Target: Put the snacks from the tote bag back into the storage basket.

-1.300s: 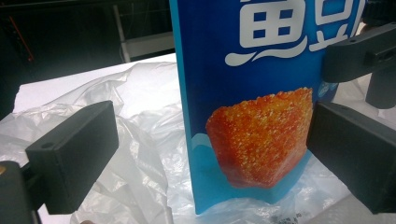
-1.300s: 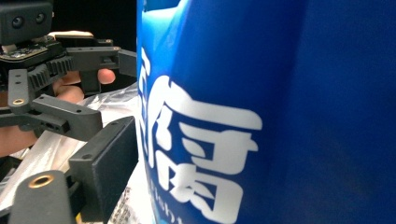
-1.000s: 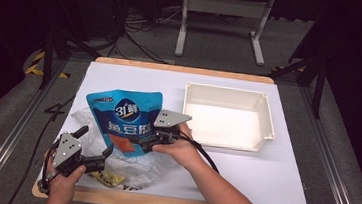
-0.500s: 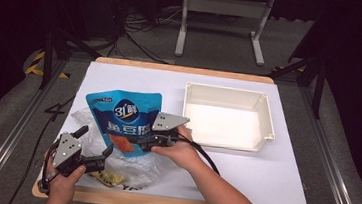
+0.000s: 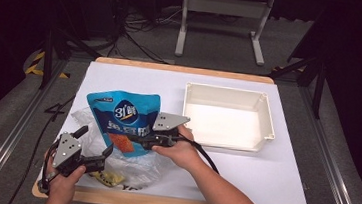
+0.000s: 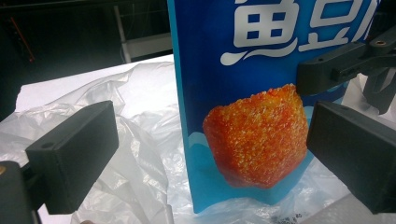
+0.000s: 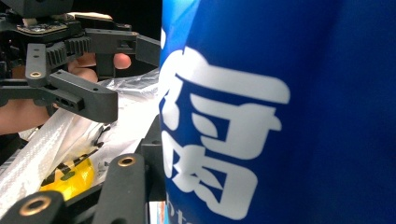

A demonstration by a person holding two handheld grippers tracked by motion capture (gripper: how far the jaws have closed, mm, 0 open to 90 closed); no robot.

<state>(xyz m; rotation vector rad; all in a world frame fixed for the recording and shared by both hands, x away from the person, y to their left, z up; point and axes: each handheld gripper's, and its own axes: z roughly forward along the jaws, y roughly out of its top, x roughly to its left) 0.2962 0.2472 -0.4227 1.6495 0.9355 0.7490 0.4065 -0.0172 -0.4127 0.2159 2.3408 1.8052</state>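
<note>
Between the two hand-held grippers, a blue pouch [image 5: 123,119] lay on clear plastic [image 5: 127,164]. The right hand-held gripper [image 5: 137,139] pinched its edge; the left hand-held gripper [image 5: 95,146] stood open just before it.

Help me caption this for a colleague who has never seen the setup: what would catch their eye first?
The blue snack pouch with its orange food picture stands out left of centre, held up by the right gripper clamped on its edge. Crumpled clear plastic bag lies beneath it, with the left gripper open at the near left corner. An empty white tray sits to the right.
</note>
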